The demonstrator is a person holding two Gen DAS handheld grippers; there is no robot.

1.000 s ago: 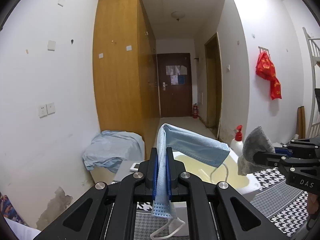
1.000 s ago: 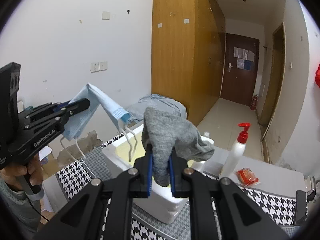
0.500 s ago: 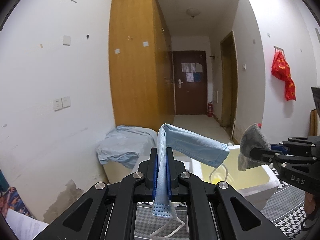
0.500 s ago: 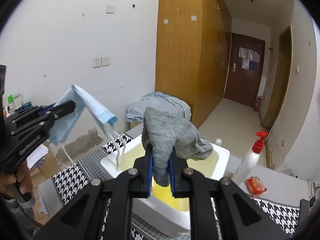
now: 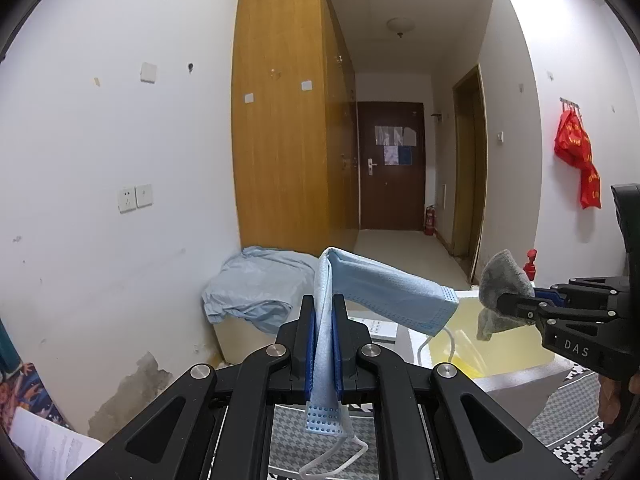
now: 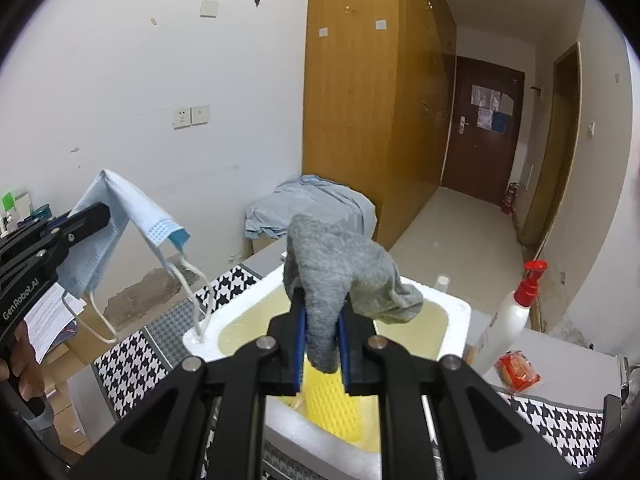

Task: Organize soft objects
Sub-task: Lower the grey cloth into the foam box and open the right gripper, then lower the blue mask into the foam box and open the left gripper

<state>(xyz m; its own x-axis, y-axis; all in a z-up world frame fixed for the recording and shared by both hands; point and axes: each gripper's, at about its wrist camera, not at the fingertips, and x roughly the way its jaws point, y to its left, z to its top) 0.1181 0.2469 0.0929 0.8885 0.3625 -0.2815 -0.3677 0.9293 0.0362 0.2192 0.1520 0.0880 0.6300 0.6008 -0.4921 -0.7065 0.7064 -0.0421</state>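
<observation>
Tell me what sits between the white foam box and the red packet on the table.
A white pump bottle with a red top stands between the white foam box and the red packet, beside the box; the right wrist view shows it.

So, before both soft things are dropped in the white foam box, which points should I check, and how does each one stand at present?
1. Left gripper shut on the blue face mask: ok.
2. Right gripper shut on the grey sock: ok.
3. Sock above the white foam box: ok.
4. Mask above the box: not ok, it hangs beside the rim, only an ear loop reaches it.
5. Room in the box: ok, yellow liner shows bare.
6. Pump bottle apart from the box: ok.
</observation>
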